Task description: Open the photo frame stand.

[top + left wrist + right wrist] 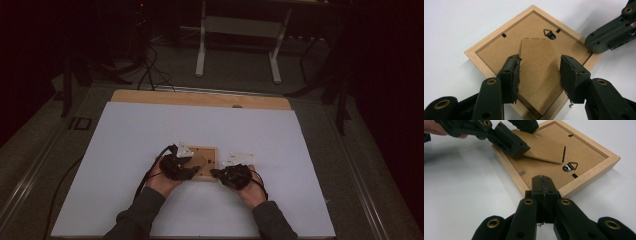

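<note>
A wooden picture frame (207,159) (486,45) (599,167) lies face down on the white table top, its brown backing board up. A black hanger (549,33) (570,166) sits on the backing. The brown stand flap (536,75) (541,147) is tilted up off the backing. My left gripper (192,172) (539,60) (520,135) has one jaw on each side edge of the flap and holds it. My right gripper (216,173) (544,182) (590,45) is shut with nothing between its jaws, and its tip rests on the frame's rim at a corner.
The white table top (150,140) spreads wide around the frame, with a wooden strip (200,98) along its far edge. Beyond it stands a white desk frame (240,30) on the dark floor. A cable (150,175) trails from the left gripper.
</note>
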Available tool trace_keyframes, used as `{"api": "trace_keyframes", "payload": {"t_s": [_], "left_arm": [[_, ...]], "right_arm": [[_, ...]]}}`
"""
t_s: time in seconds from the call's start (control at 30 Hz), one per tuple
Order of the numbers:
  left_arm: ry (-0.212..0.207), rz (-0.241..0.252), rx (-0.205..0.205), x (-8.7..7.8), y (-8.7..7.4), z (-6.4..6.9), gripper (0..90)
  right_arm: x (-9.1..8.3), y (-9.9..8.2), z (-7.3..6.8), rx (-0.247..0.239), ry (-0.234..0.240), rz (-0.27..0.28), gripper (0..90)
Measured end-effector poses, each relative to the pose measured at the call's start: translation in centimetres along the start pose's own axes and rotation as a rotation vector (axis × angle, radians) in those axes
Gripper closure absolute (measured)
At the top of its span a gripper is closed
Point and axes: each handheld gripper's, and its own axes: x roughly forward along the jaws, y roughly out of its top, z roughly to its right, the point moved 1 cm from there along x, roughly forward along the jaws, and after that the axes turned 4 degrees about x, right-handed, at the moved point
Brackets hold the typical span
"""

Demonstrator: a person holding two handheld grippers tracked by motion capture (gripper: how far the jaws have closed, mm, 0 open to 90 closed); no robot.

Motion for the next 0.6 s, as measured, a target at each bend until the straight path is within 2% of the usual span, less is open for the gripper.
{"api": "trace_keyframes", "payload": {"t_s": [0.23,0.53,0.57,0.6], "left_arm": [[0.003,0.006,0.003,-0.2,0.6,0.0,52.1],[0.009,0.027,0.006,-0.7,2.0,-0.1,52.2],[0.049,0.023,0.008,-0.7,2.1,-0.1,52.2],[0.072,0.026,0.004,-0.8,2.1,-0.3,73.6]], "right_arm": [[0.0,0.0,0.0,-0.003,0.002,-0.005,89.9],[0.0,0.1,0.1,-0.006,0.004,-0.006,89.9],[0.0,0.1,0.1,-0.005,0.005,-0.006,89.9],[0.0,0.1,0.1,-0.007,0.005,-0.008,89.9]]}}
